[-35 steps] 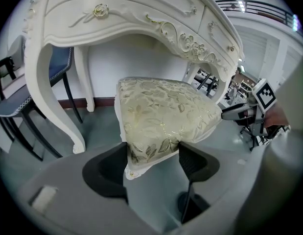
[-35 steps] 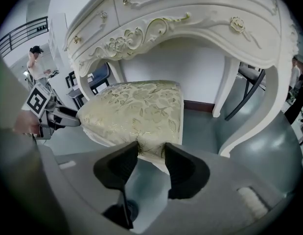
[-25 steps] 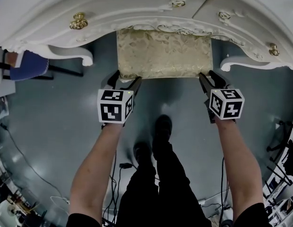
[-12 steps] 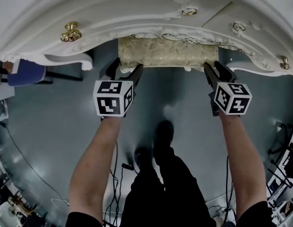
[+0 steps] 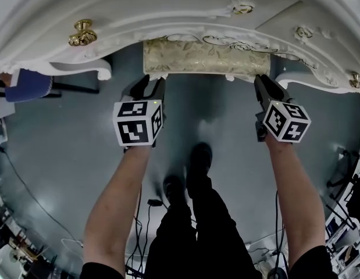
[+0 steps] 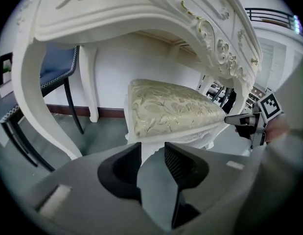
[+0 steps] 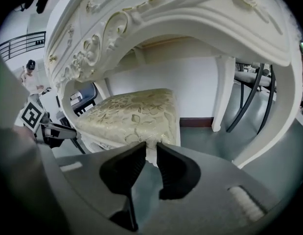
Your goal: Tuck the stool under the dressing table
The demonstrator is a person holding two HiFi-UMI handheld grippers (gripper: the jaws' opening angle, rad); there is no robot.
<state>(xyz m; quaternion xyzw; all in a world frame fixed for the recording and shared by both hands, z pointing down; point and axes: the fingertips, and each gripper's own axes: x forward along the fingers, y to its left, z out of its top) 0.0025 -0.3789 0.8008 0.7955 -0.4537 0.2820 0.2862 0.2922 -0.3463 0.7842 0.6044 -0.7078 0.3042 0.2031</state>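
- One stool [image 5: 206, 57] with a pale gold patterned cushion stands at the top centre of the head view. It is pushed in beneath the dressing table [image 5: 168, 16], and only a front strip of the cushion shows past the table's edge.
- One white carved table fills the top of the frame. Two gold knobs [image 5: 81, 34] are clear on it, one at upper left and one at far right.
- There are two grippers, each with one marker cube.
- The left gripper [image 5: 152, 81] sits at the stool's left front corner. Its jaws have just been closing and now stand a narrow gap apart, with nothing pressed between the pads. The stool's white corner lies just ahead of the tips.
- The right gripper [image 5: 262, 79] sits at the stool's right front corner. Its jaws have also just been closing, leaving a thin slit that grips nothing.
- One blue chair [image 5: 29, 87] stands at the left edge.
- Two dark shoes [image 5: 200, 156] stand on the grey floor [image 5: 63, 156], below centre.
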